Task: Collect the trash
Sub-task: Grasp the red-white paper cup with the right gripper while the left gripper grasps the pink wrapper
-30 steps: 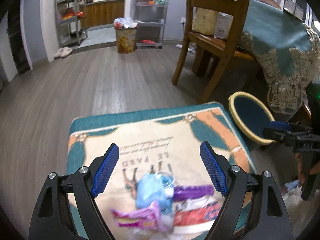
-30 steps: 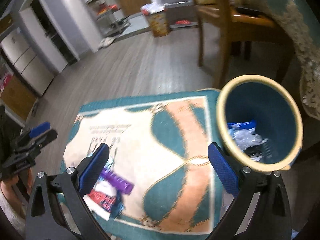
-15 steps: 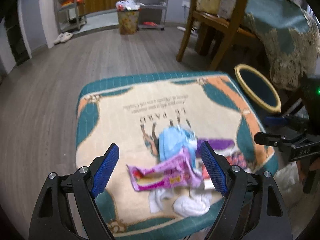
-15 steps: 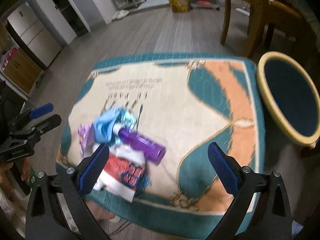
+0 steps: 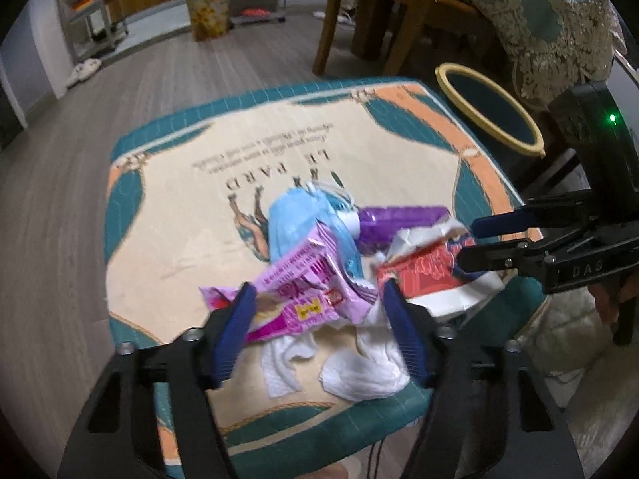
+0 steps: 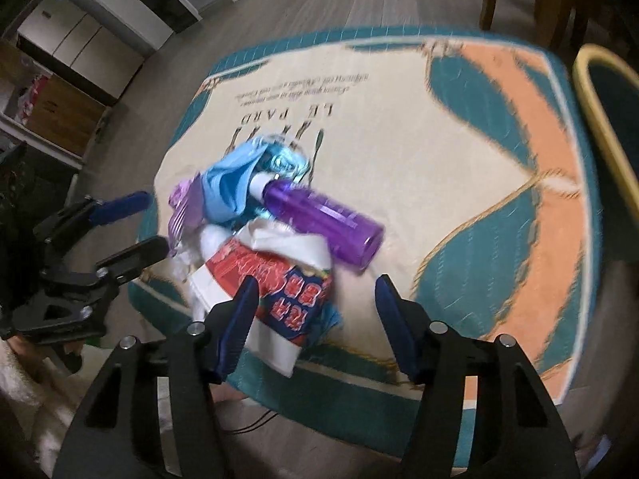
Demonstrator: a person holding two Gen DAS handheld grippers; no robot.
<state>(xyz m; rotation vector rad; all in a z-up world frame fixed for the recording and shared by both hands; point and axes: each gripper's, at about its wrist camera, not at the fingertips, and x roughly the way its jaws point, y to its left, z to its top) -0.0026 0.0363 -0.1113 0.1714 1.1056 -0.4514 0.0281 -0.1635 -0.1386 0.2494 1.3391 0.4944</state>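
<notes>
A trash pile lies on a patterned stool cushion (image 5: 191, 215): a pink wrapper (image 5: 303, 291), a blue face mask (image 5: 295, 223), a purple bottle (image 5: 403, 217), a red and white carton (image 5: 431, 275) and white tissues (image 5: 359, 367). My left gripper (image 5: 317, 305) is open, its fingers on either side of the pink wrapper. My right gripper (image 6: 311, 303) is open, just in front of the red carton (image 6: 271, 279), with the purple bottle (image 6: 319, 219) beyond it. It also shows in the left wrist view (image 5: 467, 241) at the carton's right edge.
A teal bin with a yellow rim (image 5: 487, 103) stands right of the stool, also at the right edge of the right wrist view (image 6: 603, 119). A wooden chair (image 5: 379, 12) and a cloth-covered table (image 5: 551, 20) stand behind. A flowered basket (image 5: 207, 12) sits far back.
Both grippers have come down and closer to the pile. The left gripper's fingers have narrowed around the pink wrapper. The right gripper has swung away from the bin toward the carton.
</notes>
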